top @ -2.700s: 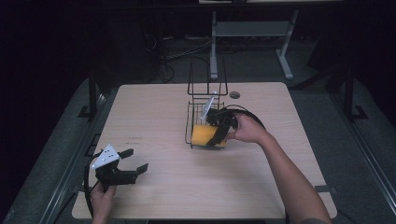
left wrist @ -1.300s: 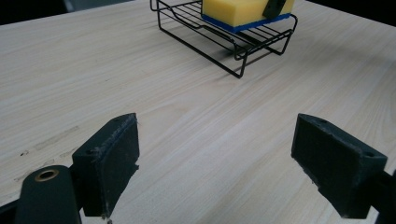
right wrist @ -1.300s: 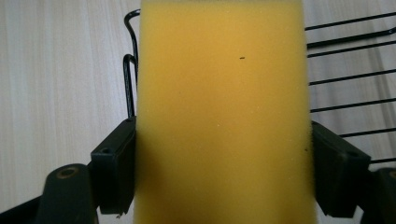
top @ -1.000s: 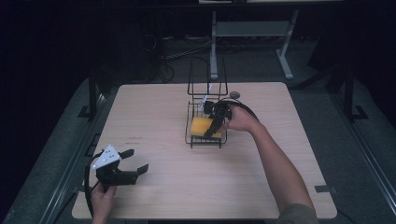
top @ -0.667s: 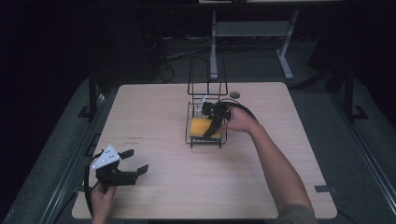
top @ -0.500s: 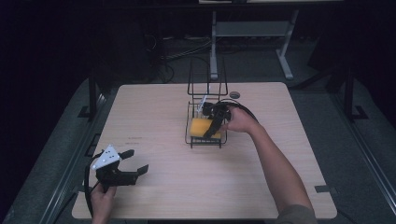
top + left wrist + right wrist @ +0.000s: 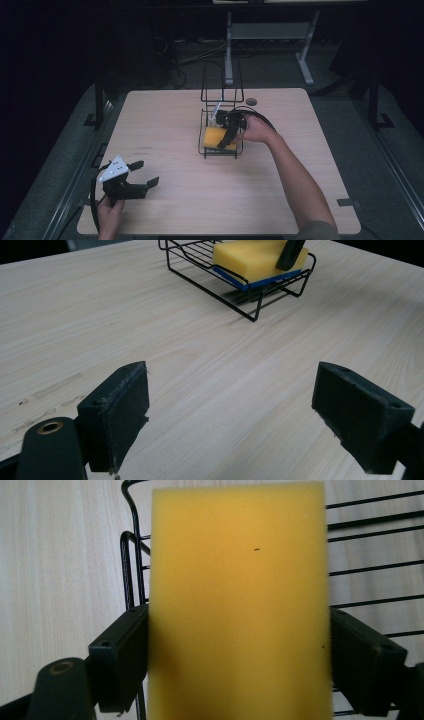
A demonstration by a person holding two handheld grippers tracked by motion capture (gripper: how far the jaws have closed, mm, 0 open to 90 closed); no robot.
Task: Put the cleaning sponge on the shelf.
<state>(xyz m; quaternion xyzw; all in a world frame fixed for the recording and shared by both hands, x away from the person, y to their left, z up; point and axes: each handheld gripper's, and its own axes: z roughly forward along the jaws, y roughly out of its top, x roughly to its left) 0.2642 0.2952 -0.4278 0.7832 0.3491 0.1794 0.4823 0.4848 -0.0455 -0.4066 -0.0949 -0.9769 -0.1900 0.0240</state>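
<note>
A pale wooden table [image 7: 165, 120] stands in a dark room on grey floor [image 7: 390, 145]; a metal stand [image 7: 265, 32] and cables [image 7: 195, 50] lie behind it.

Pale wood-grain table [image 7: 165, 120], matt laminate look, fine streaks, faint scuff marks toward near left edge. Thin black wire rack [image 7: 220, 149] near table centre, coated metal, slight sheen on rods. Yellow sponge [image 7: 239, 600] in rack: soft foam, matt, finely porous, a few dark specks; blue scouring layer along its underside in left gripper view, coarser look. Left gripper [image 7: 240, 412] pads: black, matt, rubbery, rough moulded edges; brass-coloured rivet on dark smooth plastic arm. Right gripper [image 7: 240, 665] same black matt pads. Grey plate atop left gripper in high view, flat matt plastic.
</note>
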